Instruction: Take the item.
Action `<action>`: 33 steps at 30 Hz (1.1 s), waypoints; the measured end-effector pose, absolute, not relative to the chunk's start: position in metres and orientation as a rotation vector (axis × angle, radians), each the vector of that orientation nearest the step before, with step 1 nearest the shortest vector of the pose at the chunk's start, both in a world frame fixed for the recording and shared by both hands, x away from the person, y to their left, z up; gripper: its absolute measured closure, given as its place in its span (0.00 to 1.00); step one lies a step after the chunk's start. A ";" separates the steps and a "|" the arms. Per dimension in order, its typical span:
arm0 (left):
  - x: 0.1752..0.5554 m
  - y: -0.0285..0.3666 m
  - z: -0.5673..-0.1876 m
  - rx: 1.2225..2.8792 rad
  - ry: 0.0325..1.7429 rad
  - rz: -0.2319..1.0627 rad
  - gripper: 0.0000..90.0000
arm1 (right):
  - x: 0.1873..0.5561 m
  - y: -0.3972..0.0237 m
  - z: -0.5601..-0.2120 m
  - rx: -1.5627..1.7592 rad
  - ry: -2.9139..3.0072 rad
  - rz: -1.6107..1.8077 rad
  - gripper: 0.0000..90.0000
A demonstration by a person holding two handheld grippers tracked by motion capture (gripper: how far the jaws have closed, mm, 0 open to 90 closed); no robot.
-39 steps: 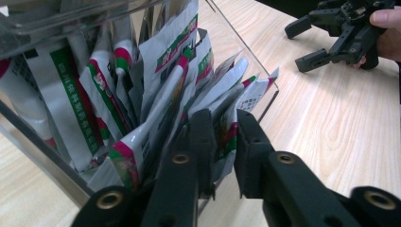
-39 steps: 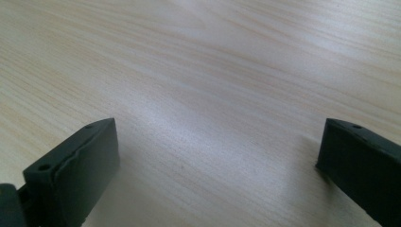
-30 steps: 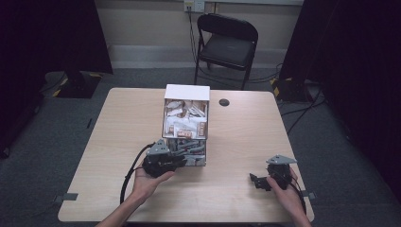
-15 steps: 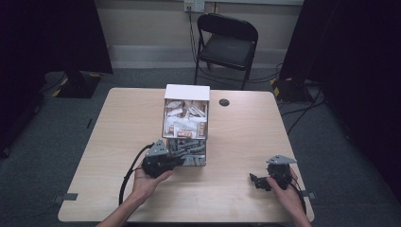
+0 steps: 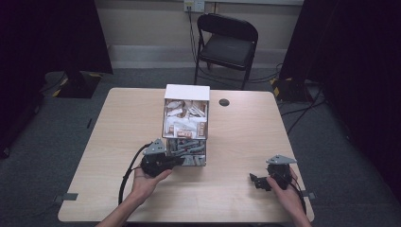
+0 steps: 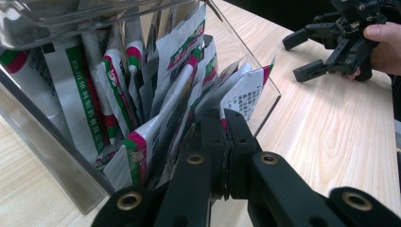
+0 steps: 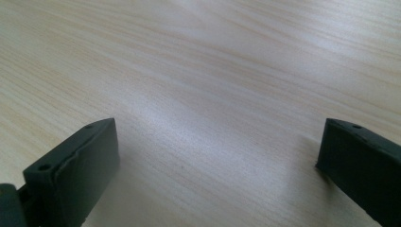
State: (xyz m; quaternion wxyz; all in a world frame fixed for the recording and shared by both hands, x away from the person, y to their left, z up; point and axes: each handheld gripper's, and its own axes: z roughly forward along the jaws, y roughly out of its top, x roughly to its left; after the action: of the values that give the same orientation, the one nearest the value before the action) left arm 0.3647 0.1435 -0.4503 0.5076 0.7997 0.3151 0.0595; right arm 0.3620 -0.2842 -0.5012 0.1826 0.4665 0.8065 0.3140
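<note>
On the left of the pale wooden table (image 5: 118,127), the person's left hand (image 5: 144,182) holds the left hand-held gripper (image 5: 176,161), whose black cable (image 5: 126,172) loops back toward the table's near edge. Its tips reach into the lower, clear-walled compartment of the white-topped box (image 5: 186,92) that stands near the table's middle. In the left gripper view the jaws are clenched together at the top edge of a white sachet (image 6: 163,132) with red and green print, which stands among many similar packets (image 6: 108,90) packed upright behind the clear wall (image 6: 262,101); whether the jaws actually pinch the sachet cannot be told, as their tips sit hard against the paper. In the high view the box's upper compartment holds a pile of white and brown packets (image 5: 187,120).

Beyond the box, a small dark round disc (image 5: 224,102) lies on the table toward the far edge, and a black folding chair (image 5: 227,45) stands on the grey floor behind it.

On the right, well apart from the box, the right hand (image 5: 288,191) holds the right hand-held gripper (image 5: 254,181) low near the table's near edge. In the right gripper view its two black jaws stand wide apart, released, with bare wood grain (image 7: 213,94) between them. The same hand-held gripper also appears in the left gripper view, jaws spread.
</note>
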 end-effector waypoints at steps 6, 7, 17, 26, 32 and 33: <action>0.364 0.144 -0.449 1.920 0.756 0.140 0.99 | 0.362 -0.284 -0.501 1.315 2.276 0.886 0.00; 0.363 0.144 -0.448 1.922 0.753 0.142 0.99 | 0.362 -0.284 -0.501 1.316 2.276 0.886 0.00; 0.360 0.148 -0.442 1.903 0.740 0.146 0.99 | 0.362 -0.284 -0.501 1.315 2.276 0.885 0.00; 0.358 0.150 -0.439 1.888 0.739 0.143 0.99 | 0.362 -0.284 -0.501 1.315 2.277 0.885 0.00; 0.357 0.153 -0.434 1.882 0.728 0.146 0.99 | 0.362 -0.284 -0.501 1.315 2.277 0.885 0.00; 0.356 0.154 -0.433 1.878 0.725 0.143 0.99 | 0.362 -0.284 -0.501 1.316 2.276 0.886 0.00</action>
State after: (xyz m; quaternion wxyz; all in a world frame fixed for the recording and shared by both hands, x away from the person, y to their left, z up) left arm 0.3563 0.1537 -0.4328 0.5325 0.7877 0.3041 0.0599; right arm 0.3620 -0.2842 -0.5011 0.1825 0.4665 0.8065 0.3140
